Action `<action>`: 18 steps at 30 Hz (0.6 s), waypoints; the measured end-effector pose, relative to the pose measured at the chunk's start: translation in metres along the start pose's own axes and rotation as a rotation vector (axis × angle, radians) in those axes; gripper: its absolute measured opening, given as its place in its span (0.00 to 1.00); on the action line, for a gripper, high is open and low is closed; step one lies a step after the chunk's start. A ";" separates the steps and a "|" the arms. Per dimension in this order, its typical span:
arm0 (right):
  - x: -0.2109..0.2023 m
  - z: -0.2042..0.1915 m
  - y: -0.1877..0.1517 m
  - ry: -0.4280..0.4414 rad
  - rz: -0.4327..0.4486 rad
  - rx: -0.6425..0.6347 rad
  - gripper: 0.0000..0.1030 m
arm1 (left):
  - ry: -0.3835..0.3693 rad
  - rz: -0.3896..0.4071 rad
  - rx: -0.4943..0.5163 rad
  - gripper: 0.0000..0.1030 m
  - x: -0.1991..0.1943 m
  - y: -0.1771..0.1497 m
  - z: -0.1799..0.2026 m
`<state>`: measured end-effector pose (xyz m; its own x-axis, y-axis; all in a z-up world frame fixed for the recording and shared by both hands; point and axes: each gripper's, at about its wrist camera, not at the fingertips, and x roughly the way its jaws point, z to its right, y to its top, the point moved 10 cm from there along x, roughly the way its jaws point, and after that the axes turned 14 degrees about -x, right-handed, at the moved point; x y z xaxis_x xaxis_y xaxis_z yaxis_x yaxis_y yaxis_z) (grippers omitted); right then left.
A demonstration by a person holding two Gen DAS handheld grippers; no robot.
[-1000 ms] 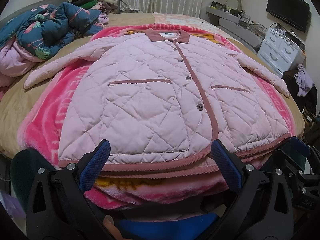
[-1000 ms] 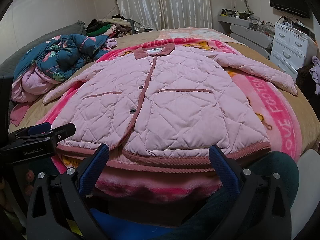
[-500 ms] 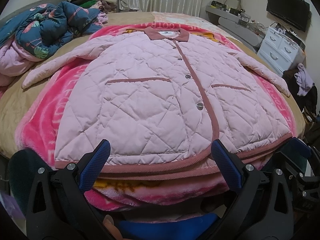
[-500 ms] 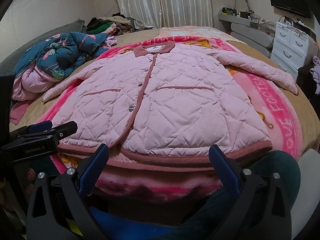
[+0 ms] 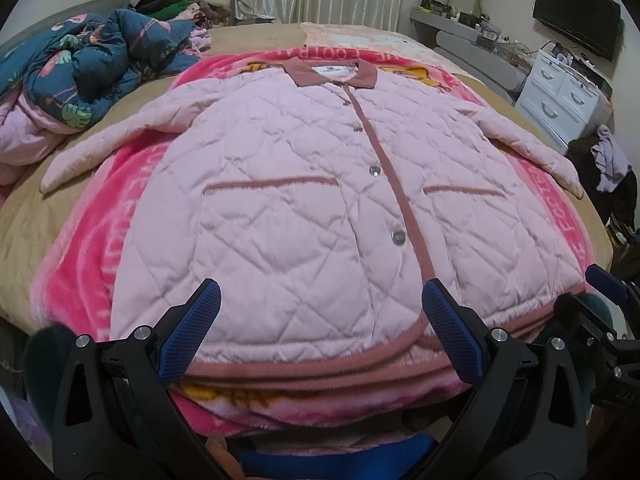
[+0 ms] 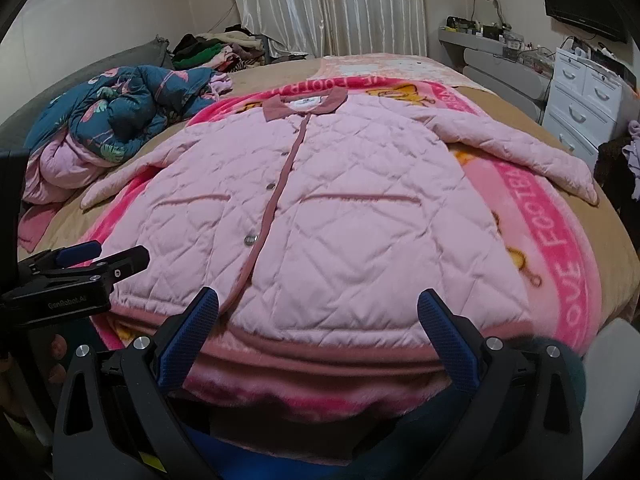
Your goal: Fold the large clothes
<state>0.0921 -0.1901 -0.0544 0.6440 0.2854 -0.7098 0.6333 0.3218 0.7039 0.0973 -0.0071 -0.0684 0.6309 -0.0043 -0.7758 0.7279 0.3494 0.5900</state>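
With the jacket (image 5: pixel 320 208) spread flat and buttoned dead ahead of both sets of fingers, you've got its hem running crosswise just past your tips and its long axis heading straight away from you, up to the collar (image 5: pixel 334 74) at the far end. Your left gripper (image 5: pixel 320 320) is splayed wide, nothing between the blue pads, and the hem band sits right in that gap, just beyond the tips. I can't tell from here whether the pads brush the quilting or hang a touch above it. Your right gripper (image 6: pixel 318 320) is the same story: fingers wide apart, holding nothing, hem just ahead.

Look where the button strip falls. From the left gripper it drops in close to the right-hand fingertip (image 5: pixel 436 292); from the right gripper it comes down near the left-hand fingertip (image 6: pixel 206 300). So you're straddling the centre line, one gripper to each half of the hem, neither one nearer the cloth than the other as far as I can judge. In the right view your left gripper (image 6: pixel 100 258) pokes in beside the hem corner.

The sleeves (image 5: pixel 108 144) angle outward and away from you on either side, well apart from your fingers, the right one (image 6: pixel 520 152) lying over the blanket (image 6: pixel 560 264). Nothing's folded yet, I'd say. If sleeves go first, each is a long reach forward and outward; if the hem goes first, it's right there under your tips.
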 end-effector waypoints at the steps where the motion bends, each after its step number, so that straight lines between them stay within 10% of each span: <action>1: 0.000 0.003 0.004 0.000 0.001 0.005 0.96 | -0.008 0.000 -0.004 0.92 -0.001 0.004 0.002; 18: -0.010 0.059 0.068 -0.047 0.073 0.034 0.96 | -0.027 0.074 0.024 0.92 -0.003 0.086 0.040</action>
<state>0.1533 -0.2243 0.0022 0.7080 0.2635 -0.6553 0.5977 0.2708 0.7546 0.1683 -0.0144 -0.0066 0.6897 -0.0047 -0.7241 0.6853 0.3272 0.6506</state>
